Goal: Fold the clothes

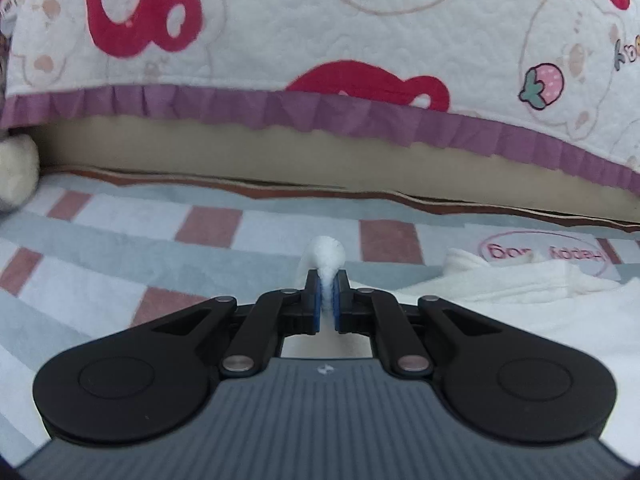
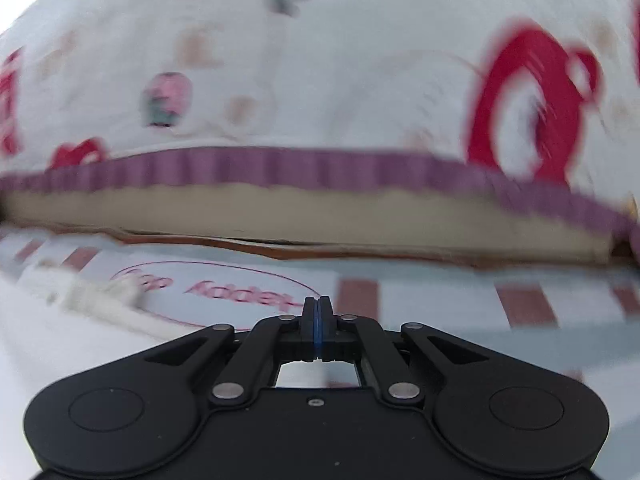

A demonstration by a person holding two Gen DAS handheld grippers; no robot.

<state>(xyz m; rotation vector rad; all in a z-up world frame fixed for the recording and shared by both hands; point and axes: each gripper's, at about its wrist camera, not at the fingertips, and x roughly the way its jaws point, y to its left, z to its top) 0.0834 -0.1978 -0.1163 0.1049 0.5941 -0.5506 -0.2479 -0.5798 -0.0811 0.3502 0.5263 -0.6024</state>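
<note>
**On the checked bed sheet, one corner pinched and one hand free**

On the bed, low over the pale blue, white and brick-red checked sheet [image 1: 120, 240], the left gripper [image 1: 327, 296] has its jaws closed on a bunched fold of the white, fluffy, towel-like garment [image 1: 520, 296]; a tuft of it bulges out past the blue pads. The rest of the garment lies flat on the sheet to the right of that gripper, with a rumpled thicker edge near the printed oval. Holding it by a pinched edge like this probably serves to lift or carry that edge over for a fold.

The right gripper [image 2: 317, 322] has its jaws pressed together with nothing visible between them. It sits above the sheet beside the garment [image 2: 60, 320], which shows blurred at the left of its view; my guess is that it is free to take a second corner.

Behind both stands a white quilted cover with red bear prints, a strawberry motif and a purple ruffled hem [image 1: 320, 40], draped over a beige cushion edge [image 1: 240, 152].

Writing: a pink oval logo [image 2: 224, 292] printed on the sheet, seen upside down, seems to read "Happy", with a second word too blurred to read. Small coloured letters at the cover's right edge are cut off.
</note>
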